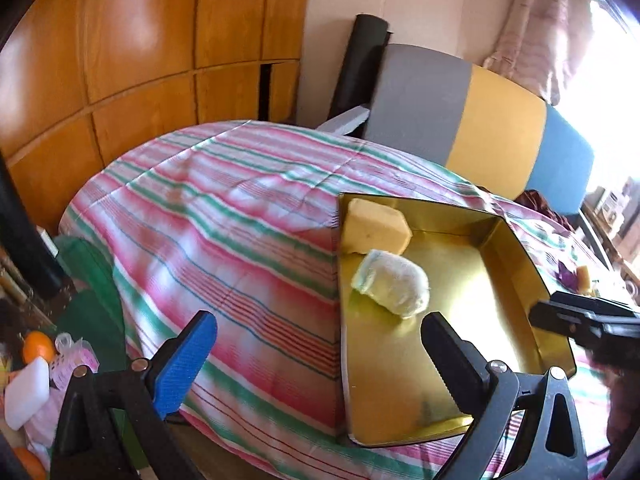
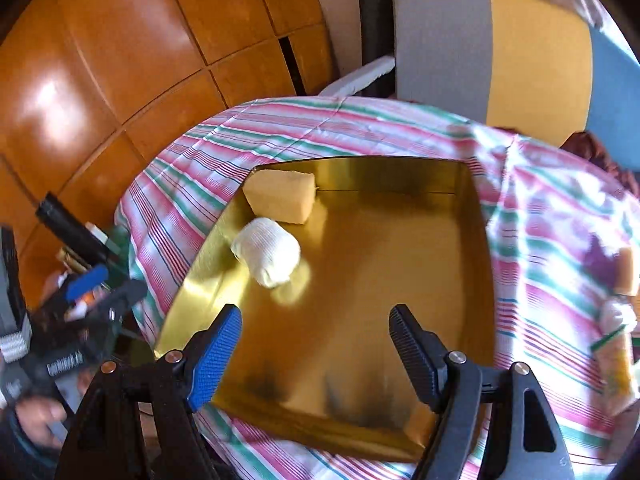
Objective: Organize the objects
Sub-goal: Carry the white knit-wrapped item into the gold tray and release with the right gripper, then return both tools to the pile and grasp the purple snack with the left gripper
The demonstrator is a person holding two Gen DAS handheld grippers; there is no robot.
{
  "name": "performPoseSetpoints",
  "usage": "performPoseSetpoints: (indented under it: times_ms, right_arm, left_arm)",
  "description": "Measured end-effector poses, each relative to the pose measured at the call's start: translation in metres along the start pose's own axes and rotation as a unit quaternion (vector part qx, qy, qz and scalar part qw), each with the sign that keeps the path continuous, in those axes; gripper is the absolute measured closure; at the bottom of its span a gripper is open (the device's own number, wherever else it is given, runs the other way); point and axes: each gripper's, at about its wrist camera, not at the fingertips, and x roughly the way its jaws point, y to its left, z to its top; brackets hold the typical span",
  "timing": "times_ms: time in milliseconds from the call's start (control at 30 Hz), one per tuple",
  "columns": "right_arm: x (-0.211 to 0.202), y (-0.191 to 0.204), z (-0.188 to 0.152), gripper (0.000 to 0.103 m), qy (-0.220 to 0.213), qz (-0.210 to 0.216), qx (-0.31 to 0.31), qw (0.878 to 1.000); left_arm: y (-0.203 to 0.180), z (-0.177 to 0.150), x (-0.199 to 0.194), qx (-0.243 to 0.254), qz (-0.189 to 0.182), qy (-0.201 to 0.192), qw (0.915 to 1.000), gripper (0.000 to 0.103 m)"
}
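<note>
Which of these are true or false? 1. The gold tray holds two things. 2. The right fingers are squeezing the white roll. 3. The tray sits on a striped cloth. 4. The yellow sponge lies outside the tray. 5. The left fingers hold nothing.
1. True: the gold tray holds a yellow sponge and a white roll.
2. False: the right gripper stands open above bare tray floor, with nothing between its fingers; the roll lies apart from them.
3. True: the tray rests on the striped cloth.
4. False: the sponge lies inside the tray, in a far corner, beside the roll.
5. True: the left gripper is open and empty, at the tray's near edge.
</note>
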Motion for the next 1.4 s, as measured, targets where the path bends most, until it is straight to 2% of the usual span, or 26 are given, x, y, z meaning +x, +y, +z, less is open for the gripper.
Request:
performPoseSetpoints:
  times_ms: [133,300,500,767,933,1133,1267,1400]
  right_arm:
    - [-0.024,-0.017,-0.018,0.025,-0.013,-0.019,-0.001,1.000]
    - [-0.053,-0.051,-0.033,0.025,-0.033,-0.050,0.028,0.998]
    - [-0.094,-0.101,-0.049,0.025,-0.055,-0.107,0.061,0.991]
    - [-0.140,-0.180,-0.075,0.025,-0.068,-0.195,0.124,0.970]
    - [-0.144,-0.222,-0.089,0.025,-0.081,-0.243,0.159,0.954]
    - [-0.142,-0.264,-0.113,0.025,-0.093,-0.241,0.244,0.935]
    - [-0.156,-0.278,-0.122,0.025,-0.113,-0.239,0.284,0.922]
    - [-0.163,-0.287,-0.129,0.025,-0.124,-0.235,0.315,0.911]
  left_arm:
    - [-0.022,0.002,-0.007,0.032,-0.006,-0.008,0.9994,0.000]
    - [-0.047,0.003,-0.011,0.060,-0.019,-0.009,0.9980,0.000]
    - [-0.080,0.007,-0.015,0.098,-0.042,-0.015,0.9942,0.000]
    - [-0.125,0.008,-0.013,0.137,-0.058,-0.017,0.9887,0.000]
    - [-0.149,0.003,-0.006,0.163,-0.069,-0.001,0.9841,0.000]
    - [-0.177,-0.001,-0.002,0.190,-0.098,0.013,0.9767,0.000]
    - [-0.201,0.002,0.005,0.198,-0.119,0.023,0.9727,0.001]
    - [-0.231,0.008,0.011,0.212,-0.143,0.032,0.9662,0.005]
